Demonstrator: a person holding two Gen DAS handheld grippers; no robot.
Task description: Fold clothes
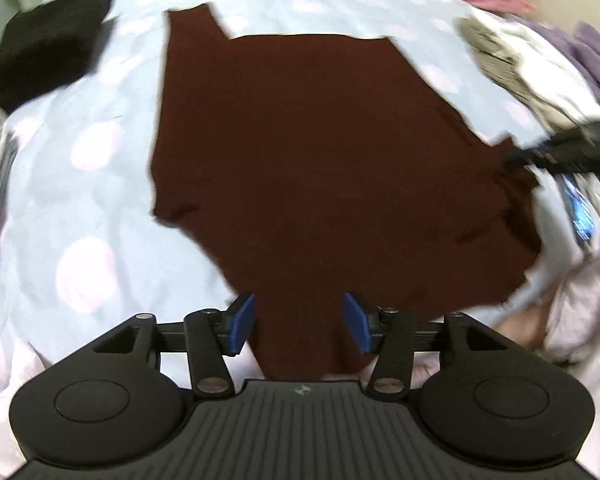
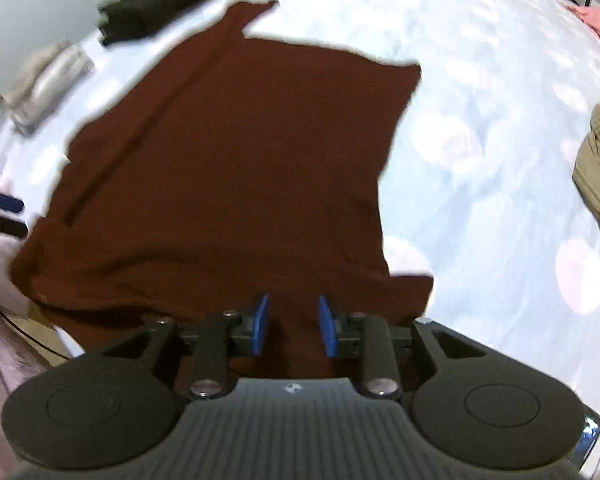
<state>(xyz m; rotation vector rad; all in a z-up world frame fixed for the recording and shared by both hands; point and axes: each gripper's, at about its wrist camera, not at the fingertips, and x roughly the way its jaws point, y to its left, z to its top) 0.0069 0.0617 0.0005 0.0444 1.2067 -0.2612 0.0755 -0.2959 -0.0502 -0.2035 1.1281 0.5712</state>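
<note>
the dark red garment (image 1: 308, 168) lies spread on the pale blue spotted bed sheet (image 1: 92, 184), its near edge at 6 o'clock under both tools. the left gripper (image 1: 299, 322) stands open, blue pads clear of the cloth between them. the right gripper (image 2: 293, 325) is open too, narrower, pads not pressing. a folded black garment (image 2: 156, 4) sits at 11 o'clock, well apart.
</note>
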